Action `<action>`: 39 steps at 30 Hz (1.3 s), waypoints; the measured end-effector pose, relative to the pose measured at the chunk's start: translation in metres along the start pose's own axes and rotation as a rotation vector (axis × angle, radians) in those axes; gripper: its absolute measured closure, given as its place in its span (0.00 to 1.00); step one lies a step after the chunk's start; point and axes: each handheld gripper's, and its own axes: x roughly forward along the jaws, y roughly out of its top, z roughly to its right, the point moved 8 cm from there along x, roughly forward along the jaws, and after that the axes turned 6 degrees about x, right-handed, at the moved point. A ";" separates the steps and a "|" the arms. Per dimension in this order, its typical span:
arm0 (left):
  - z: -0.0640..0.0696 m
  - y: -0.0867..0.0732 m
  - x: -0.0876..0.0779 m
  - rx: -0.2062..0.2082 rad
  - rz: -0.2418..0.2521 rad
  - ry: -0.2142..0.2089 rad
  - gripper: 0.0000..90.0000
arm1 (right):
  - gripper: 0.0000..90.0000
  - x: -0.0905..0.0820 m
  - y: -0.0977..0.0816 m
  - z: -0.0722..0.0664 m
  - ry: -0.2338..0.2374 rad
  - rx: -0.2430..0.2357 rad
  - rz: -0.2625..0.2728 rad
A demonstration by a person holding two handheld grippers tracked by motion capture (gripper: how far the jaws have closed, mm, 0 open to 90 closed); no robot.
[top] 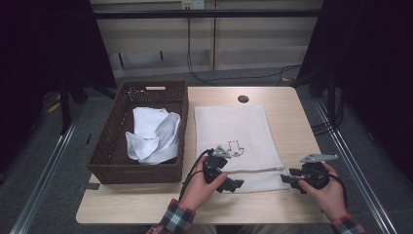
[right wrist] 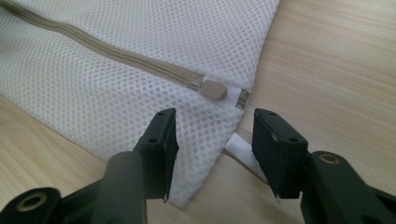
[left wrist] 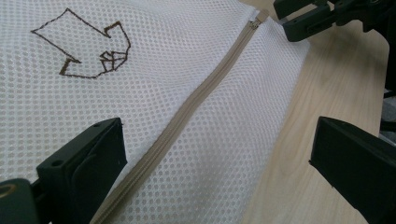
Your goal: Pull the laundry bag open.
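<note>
Here the right claw (right wrist: pixel 212 154) stands half open at lower centre — straddling the mesh bag's (right wrist: pixel 140 93) corner, pads not yet pressing it.

Dim room around a pale wooden tabletop (top: pixel 287 122)

Grey floor (top: pixel 73 146), black curtains (top: pixel 39 48) at both sides, beige panelled wall (top: pixel 156 44) behind, black cables (top: pixel 234 77) trailing across it.

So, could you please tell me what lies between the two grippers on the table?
The white mesh laundry bag lies there, its beige zipper running from the left gripper to the right gripper, in the high view.
</note>
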 end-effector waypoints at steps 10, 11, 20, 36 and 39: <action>0.004 0.006 0.004 0.006 0.001 -0.010 0.03 | 0.66 0.007 -0.002 -0.003 -0.024 -0.014 -0.027; 0.004 0.006 0.004 0.007 -0.005 -0.009 0.03 | 0.67 0.007 -0.002 -0.004 -0.039 -0.021 -0.031; 0.002 0.009 0.005 0.004 -0.001 -0.011 0.03 | 0.86 0.007 -0.003 -0.008 -0.098 -0.049 -0.045; 0.002 0.014 0.013 -0.041 0.004 -0.036 0.03 | 0.98 0.005 -0.001 -0.010 -0.032 0.016 -0.028; 0.002 0.017 0.014 -0.050 0.007 -0.045 0.03 | 0.98 0.002 0.003 -0.012 -0.012 0.004 -0.015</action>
